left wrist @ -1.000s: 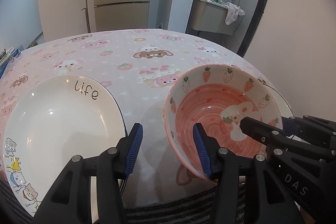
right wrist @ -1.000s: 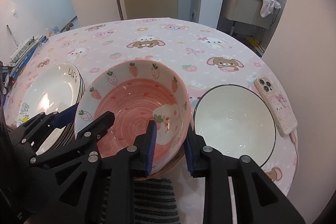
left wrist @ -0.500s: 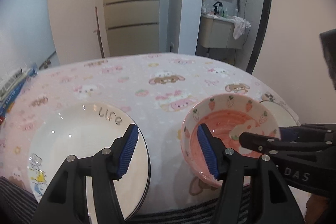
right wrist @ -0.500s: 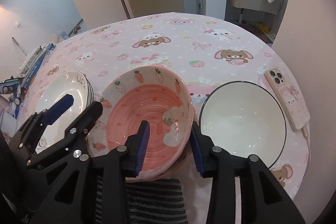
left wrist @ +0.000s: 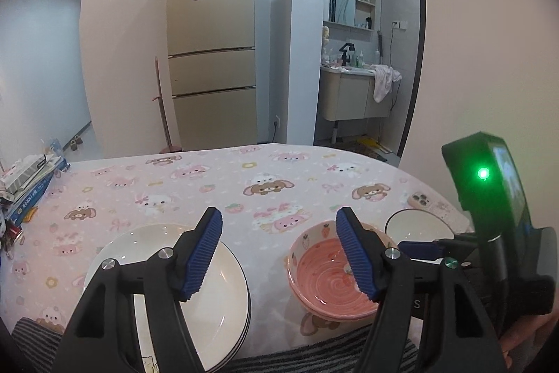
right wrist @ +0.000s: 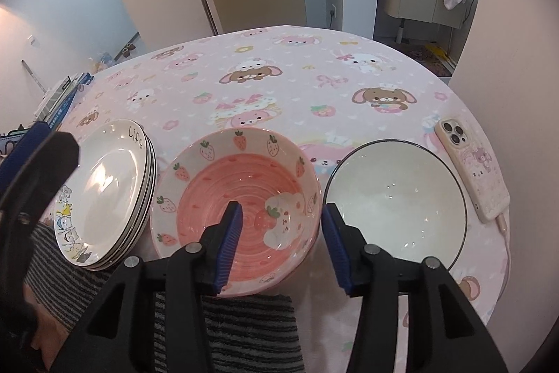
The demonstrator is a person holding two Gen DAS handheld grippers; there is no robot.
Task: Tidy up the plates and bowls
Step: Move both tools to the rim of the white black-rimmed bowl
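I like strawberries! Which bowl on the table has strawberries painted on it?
The pink bowl in the middle, between the stack of plates and the other bowl. The other bowl is plain white with a thin dark rim.

A pink cartoon-animal cloth [right wrist: 279,76] covers the round counter. A phone [right wrist: 471,170] in a pink case lies at its right edge, with a cable at its near end. Books [left wrist: 31,177] are stacked at the far left. A striped towel [right wrist: 230,331] lies at the near edge. Beyond the counter stand a beige fridge [left wrist: 213,41] and a stick [left wrist: 162,107] leaning beside it. On the far right is a washbasin cabinet [left wrist: 353,93] with a towel [left wrist: 384,83] draped over it.
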